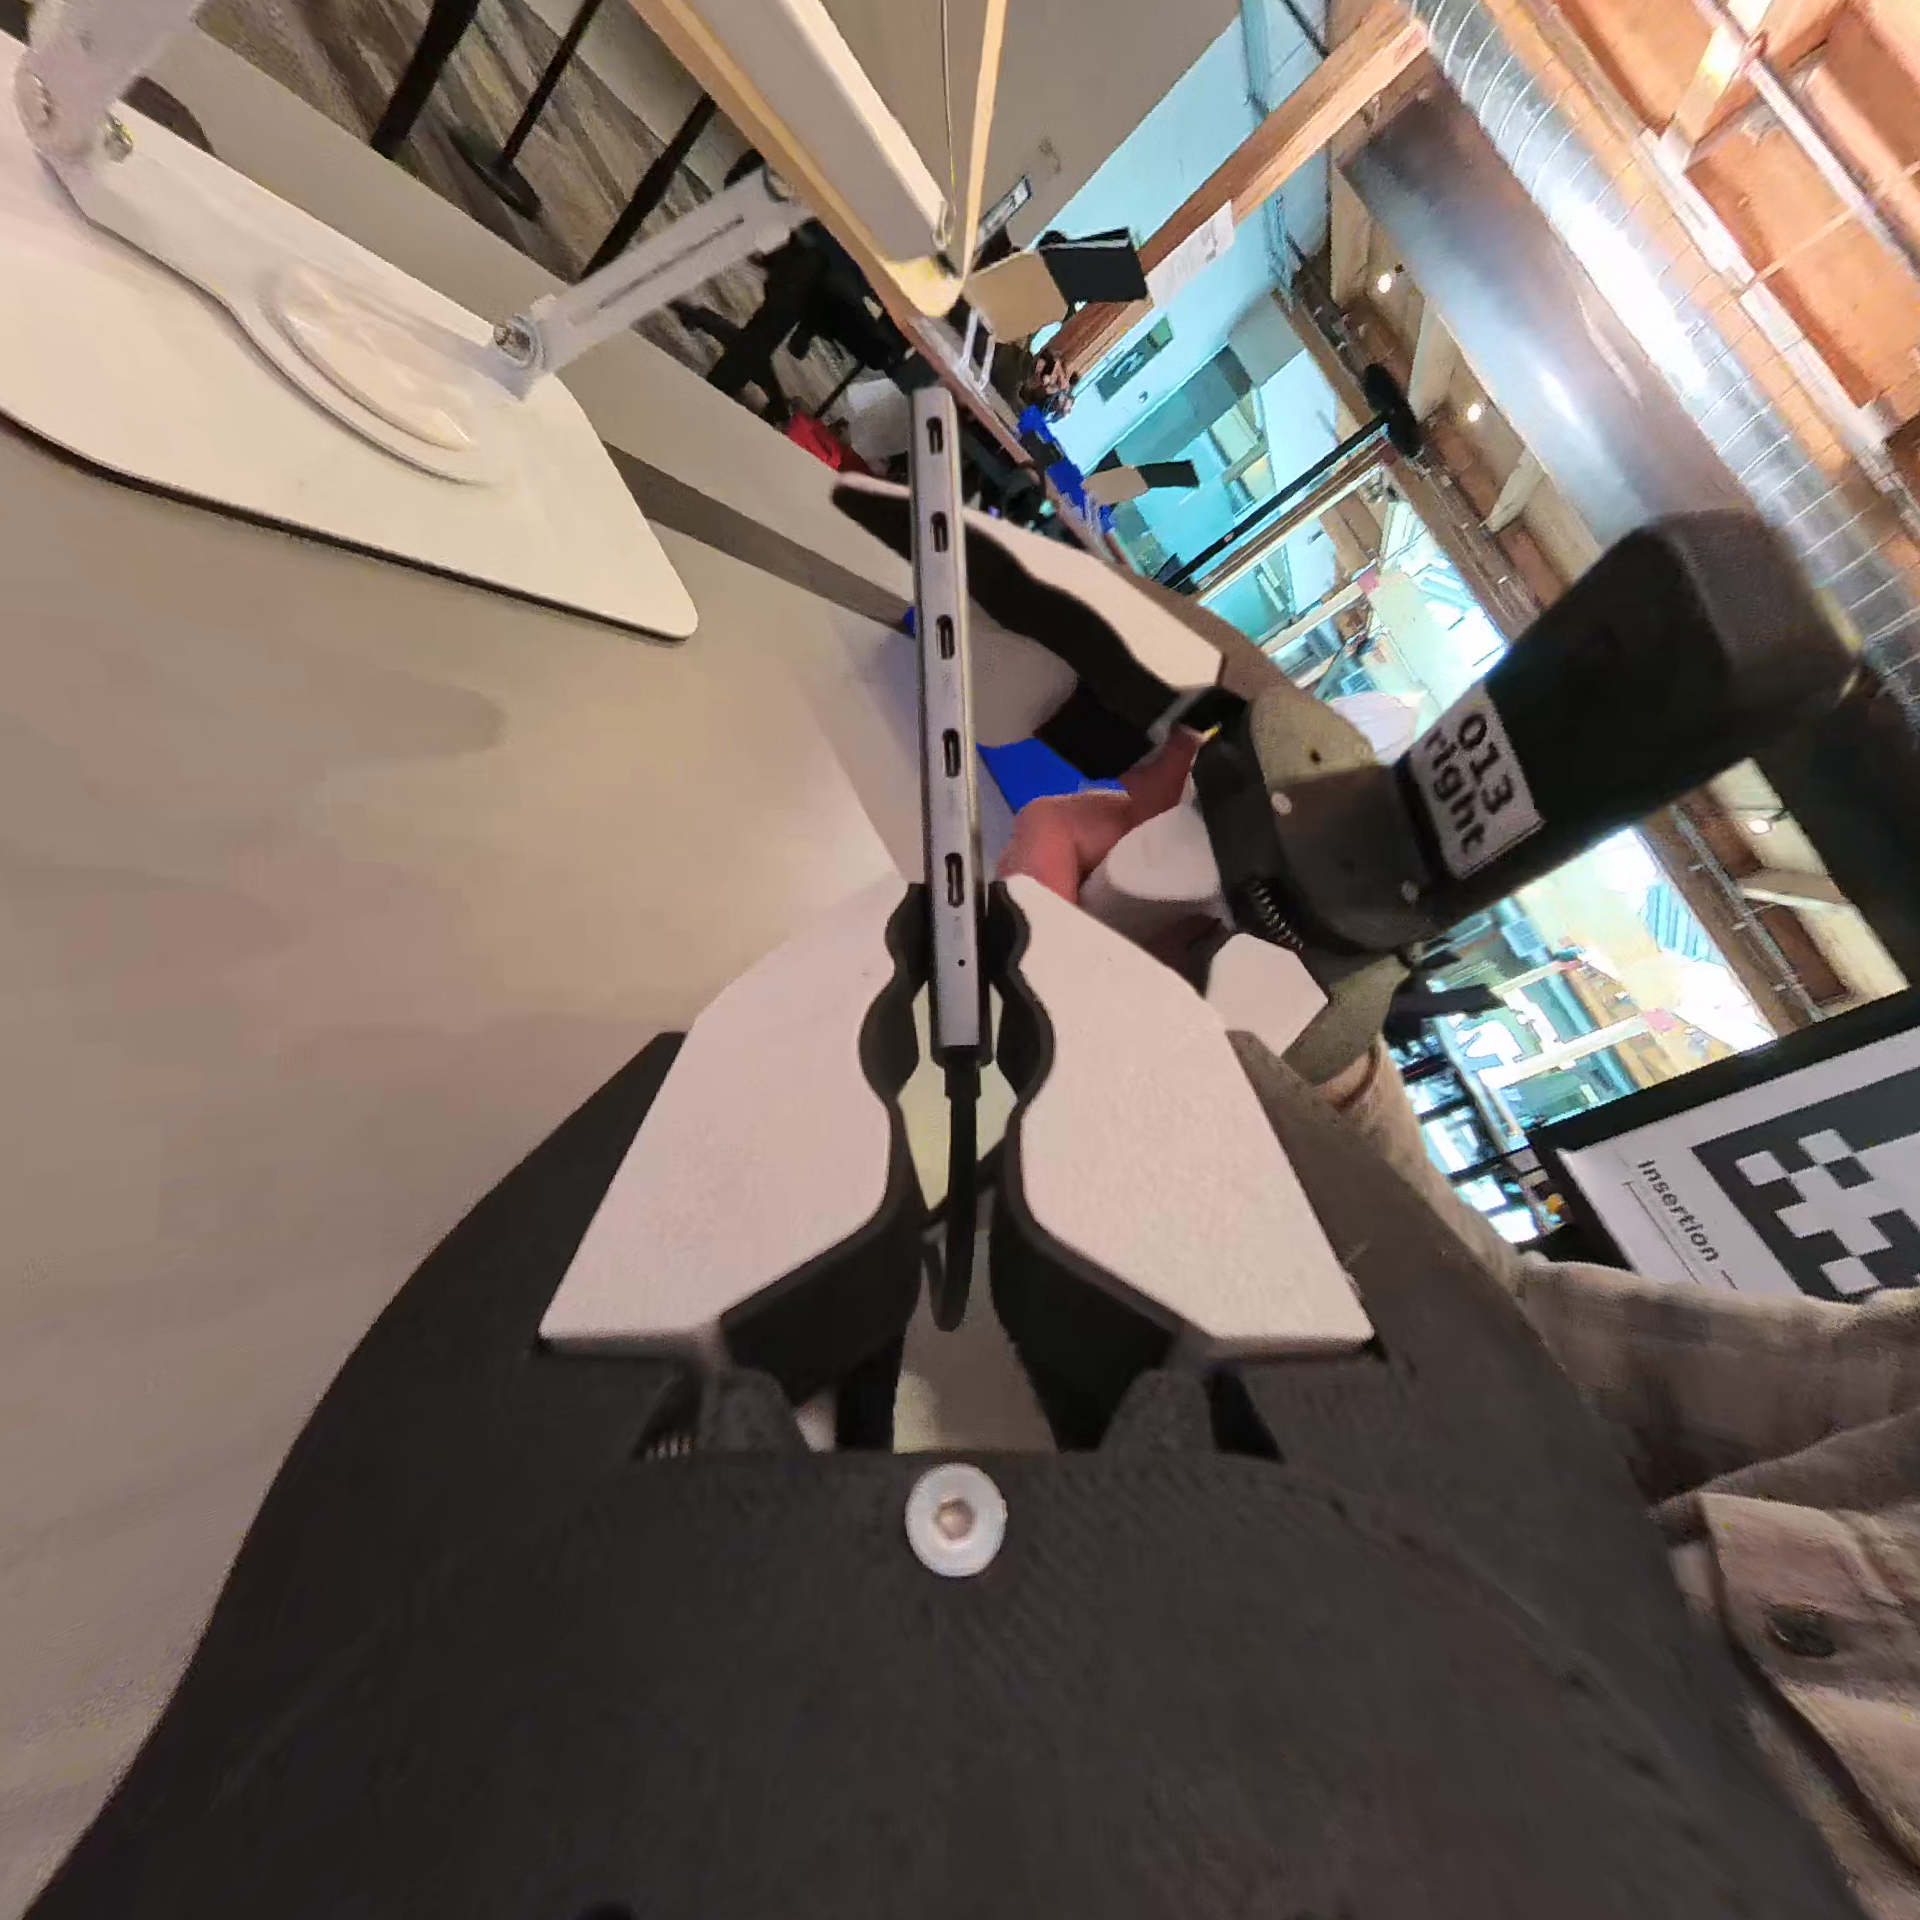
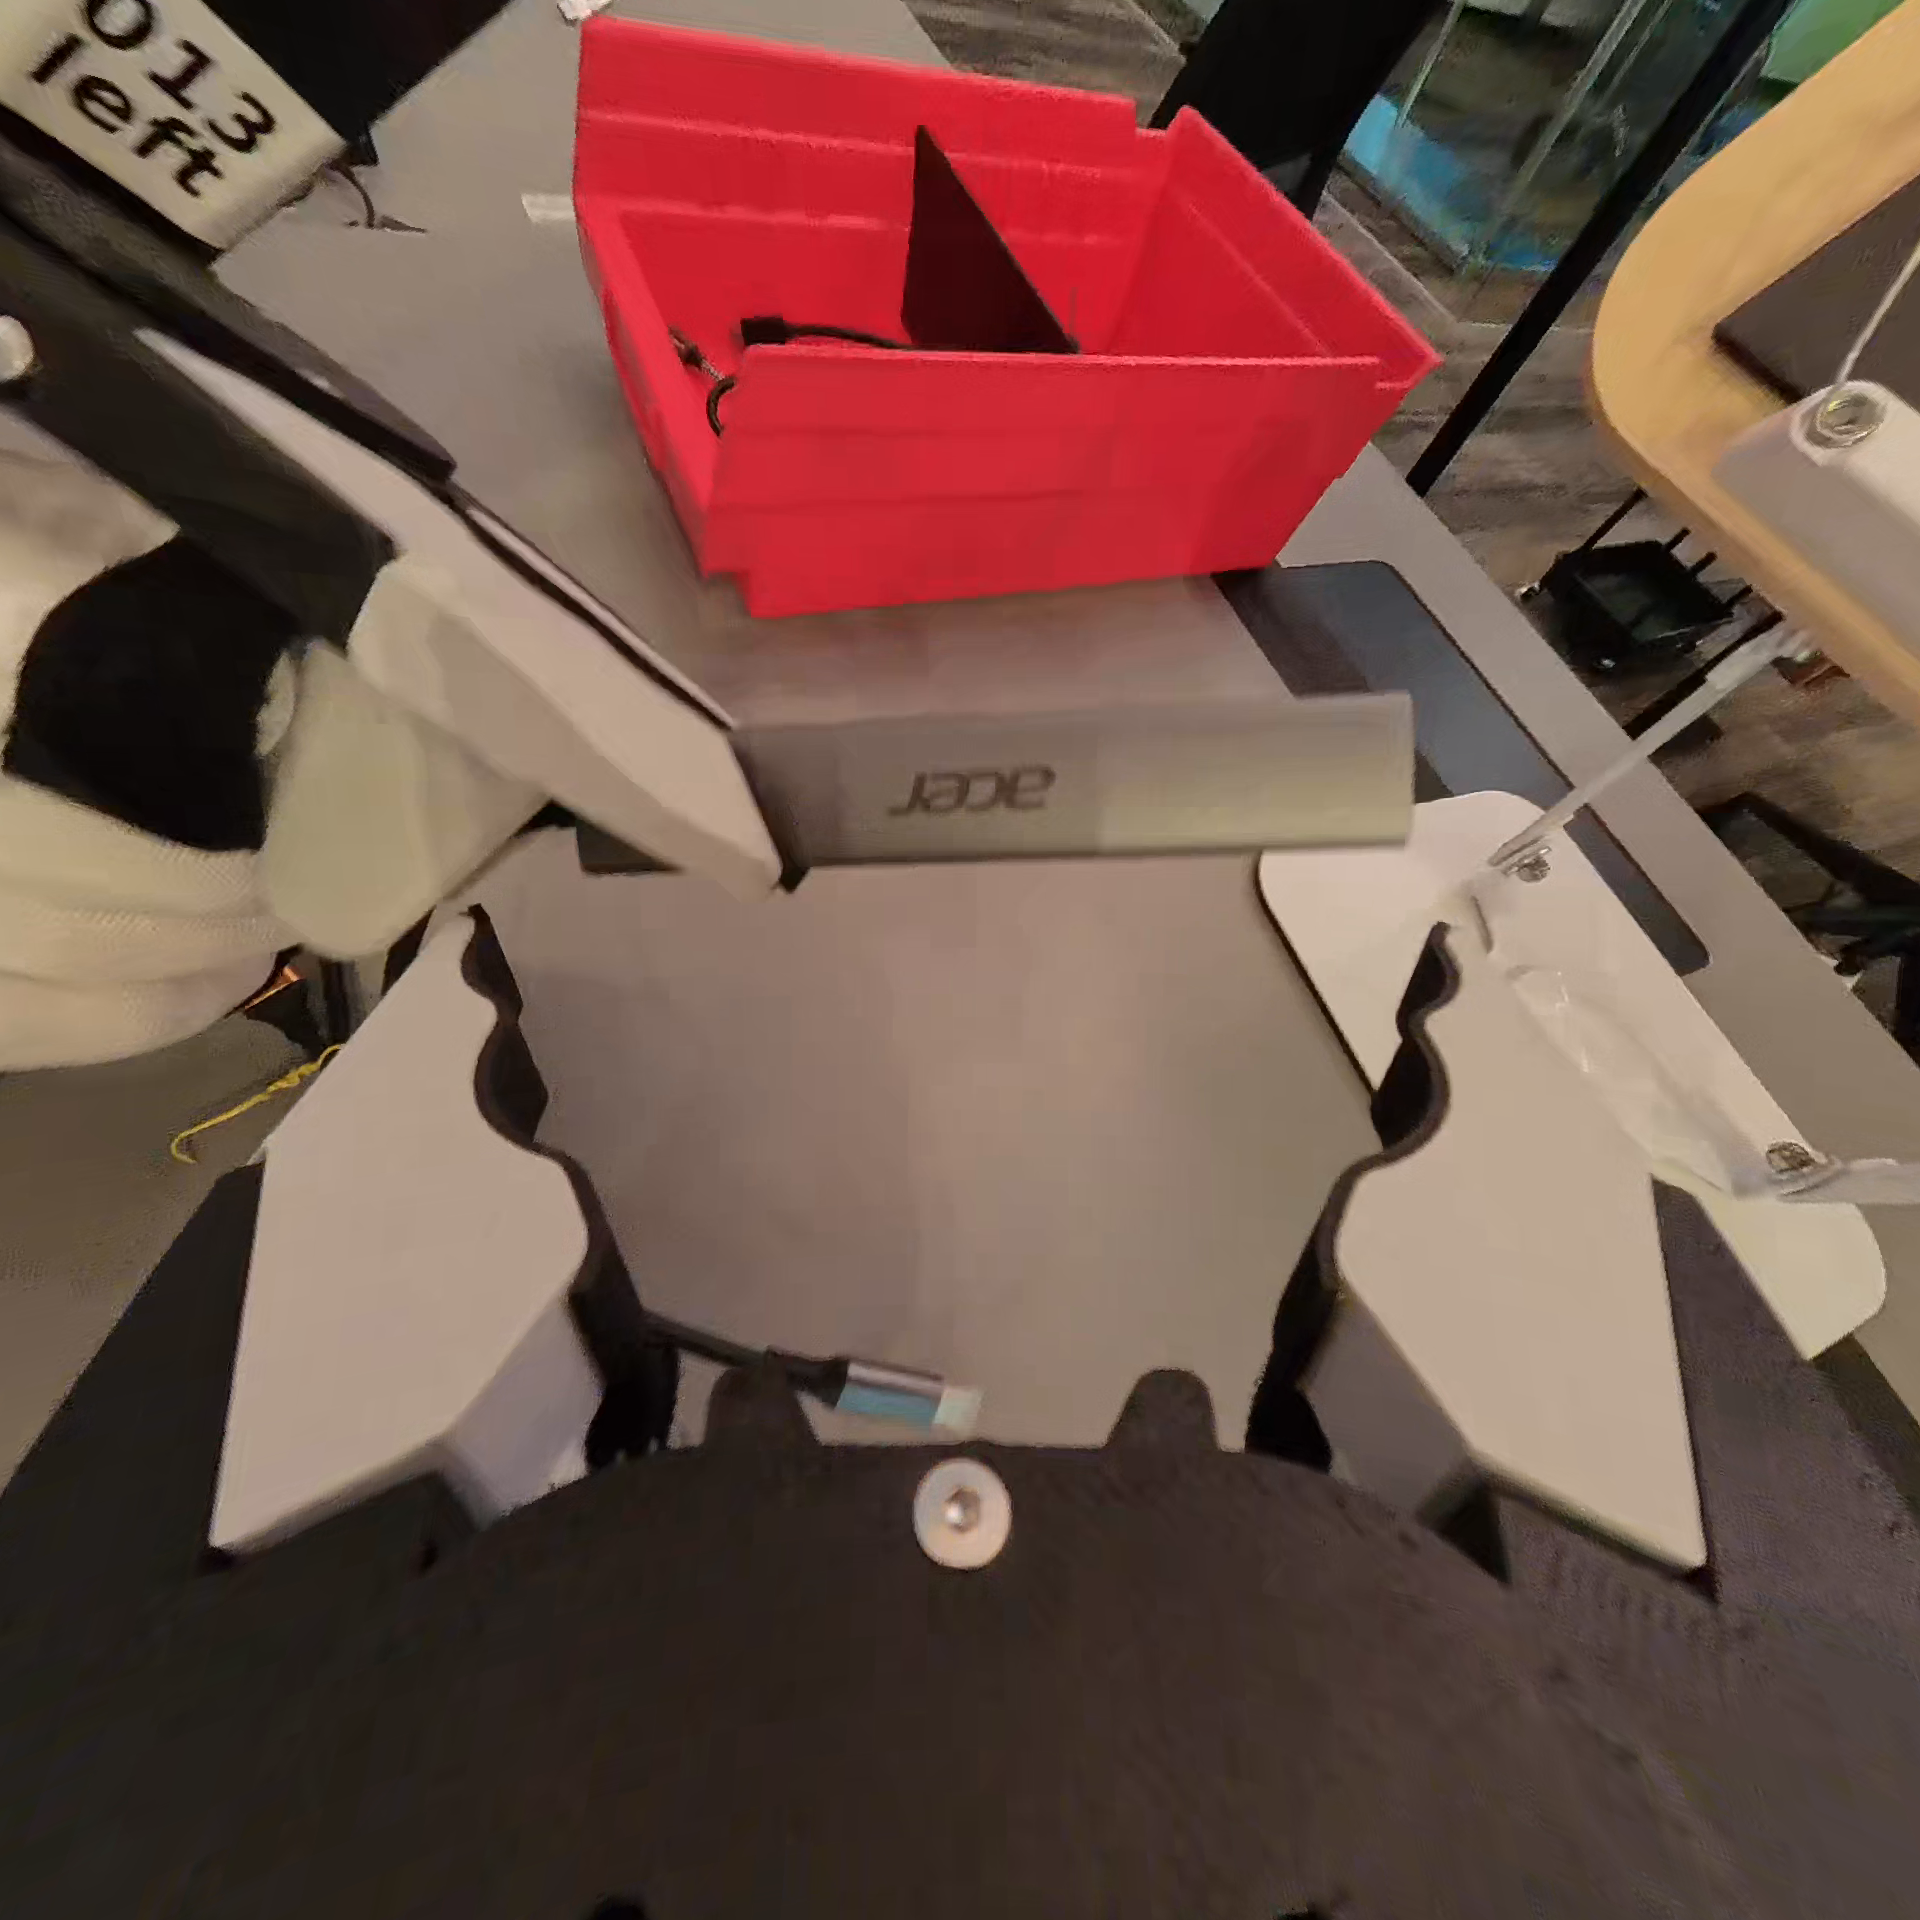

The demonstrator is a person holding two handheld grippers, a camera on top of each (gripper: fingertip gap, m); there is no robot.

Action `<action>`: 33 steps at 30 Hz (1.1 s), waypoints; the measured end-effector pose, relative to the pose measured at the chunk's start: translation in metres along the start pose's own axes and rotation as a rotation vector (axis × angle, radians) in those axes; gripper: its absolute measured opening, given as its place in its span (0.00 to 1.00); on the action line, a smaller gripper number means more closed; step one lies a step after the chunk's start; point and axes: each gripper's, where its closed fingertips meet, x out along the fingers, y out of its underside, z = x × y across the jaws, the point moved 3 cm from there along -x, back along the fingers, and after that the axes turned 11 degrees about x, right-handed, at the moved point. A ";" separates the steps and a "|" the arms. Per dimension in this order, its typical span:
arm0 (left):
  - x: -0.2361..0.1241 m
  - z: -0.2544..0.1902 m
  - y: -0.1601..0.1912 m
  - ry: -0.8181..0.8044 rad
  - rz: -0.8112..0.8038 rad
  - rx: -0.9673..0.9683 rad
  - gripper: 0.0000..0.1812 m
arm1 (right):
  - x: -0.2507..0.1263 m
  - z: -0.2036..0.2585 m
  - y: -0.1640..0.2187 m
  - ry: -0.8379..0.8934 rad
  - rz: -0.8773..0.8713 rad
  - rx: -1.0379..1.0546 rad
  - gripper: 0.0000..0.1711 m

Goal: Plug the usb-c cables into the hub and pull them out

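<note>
Hub (image 1: pixel 948 727), a slim grey bar, is clamped at its cable end between the two white fingers of the left claw (image 1: pixel 954 971), held clear of the worktop (image 1: pixel 364 831); in the left wrist view it stands on edge and runs from the claw toward 12 o'clock. A row of empty oval ports lines the edge facing the camera. Its own black lead (image 1: pixel 961 1195) drops back from the near end between the fingers toward 6 o'clock.

In the right wrist view the right claw (image 2: pixel 961 1049) stands wide open with nothing between its fingers; the grey worktop shows through the gap. At 6 o'clock, close to the claw's base, a usb-c plug (image 2: pixel 899 1397) with a grey metal shell and pale tip lies on the worktop, its black cable trailing off toward 9 o'clock under the left-hand finger. At 12 o'clock, just past the fingertips, the hub lies crosswise, broad face to the camera, gripped at its 9 o'clock end by the left claw and a white-gloved hand (image 2: pixel 156 831). Farther toward 12 o'clock a red bin (image 2: pixel 1039 499) with a black divider sits on the worktop, a dark cable coiled inside. At 3 o'clock lies a white plate (image 2: pixel 1351 935) with a clear bracket.
</note>
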 end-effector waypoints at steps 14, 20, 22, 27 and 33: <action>0.011 -0.009 0.014 -0.104 -0.050 0.036 0.06 | 0.008 -0.006 0.016 0.051 0.074 0.048 0.93; 0.013 -0.009 0.019 -0.103 -0.031 0.038 0.06 | 0.006 -0.005 0.016 0.076 0.085 -0.046 0.91; 0.013 -0.009 0.020 -0.104 -0.033 0.038 0.06 | 0.007 -0.003 0.018 0.032 0.110 -0.024 0.90; 0.010 -0.012 0.016 -0.088 -0.049 0.056 0.07 | 0.006 0.000 0.014 -0.004 0.091 -0.024 0.89; 0.001 -0.013 0.013 -0.045 -0.010 0.053 0.17 | 0.001 0.007 0.015 -0.117 0.110 -0.138 0.89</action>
